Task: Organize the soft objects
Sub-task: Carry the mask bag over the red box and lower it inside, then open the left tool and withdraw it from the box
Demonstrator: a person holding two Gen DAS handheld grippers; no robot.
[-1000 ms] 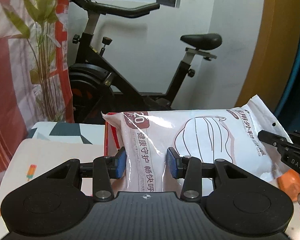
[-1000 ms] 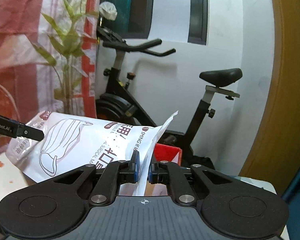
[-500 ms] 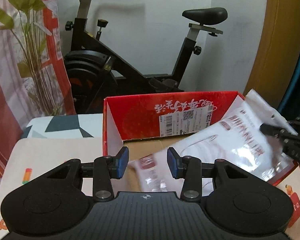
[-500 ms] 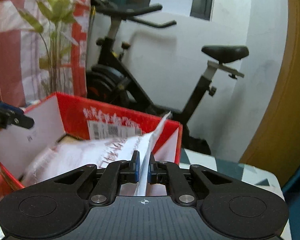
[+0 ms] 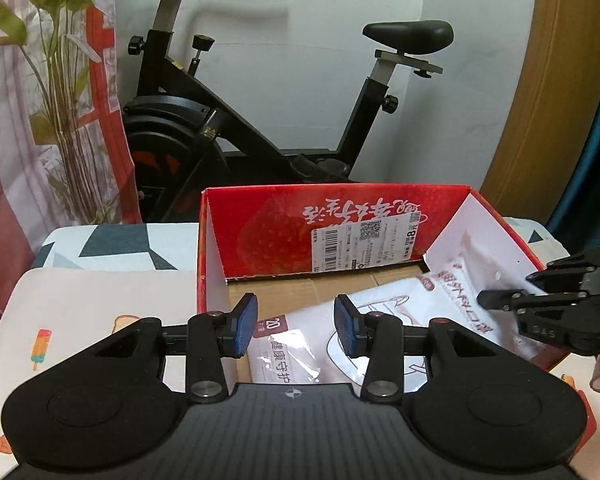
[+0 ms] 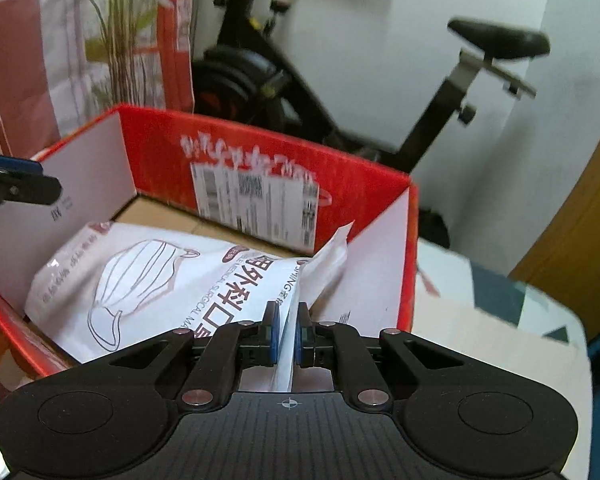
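Observation:
A white plastic pack of face masks (image 5: 448, 296) (image 6: 152, 280) lies slanted inside an open red cardboard box (image 5: 268, 220) (image 6: 160, 148), its right end leaning on the box's right wall. My right gripper (image 6: 287, 334) is shut on the pack's thin sealed edge, which sticks up between the blue pads. In the left wrist view its black fingers (image 5: 500, 298) reach in from the right. My left gripper (image 5: 296, 320) hovers open over the box's near left side. The pack's printed end lies below the pads, not pressed by them. One left finger (image 6: 20, 190) shows at the right wrist view's left edge.
The box stands on a table with a printed cover (image 5: 100, 304). Behind the table are a black exercise bike (image 5: 220, 120) and a white wall. A red and white curtain with a plant print (image 5: 40, 100) hangs at left, and a wood-coloured panel (image 5: 540, 100) is at right.
The pack went from hanging in the air in front of the bike down into the red box. Both grippers sank and tilted down with it. The right stayed shut on its edge.

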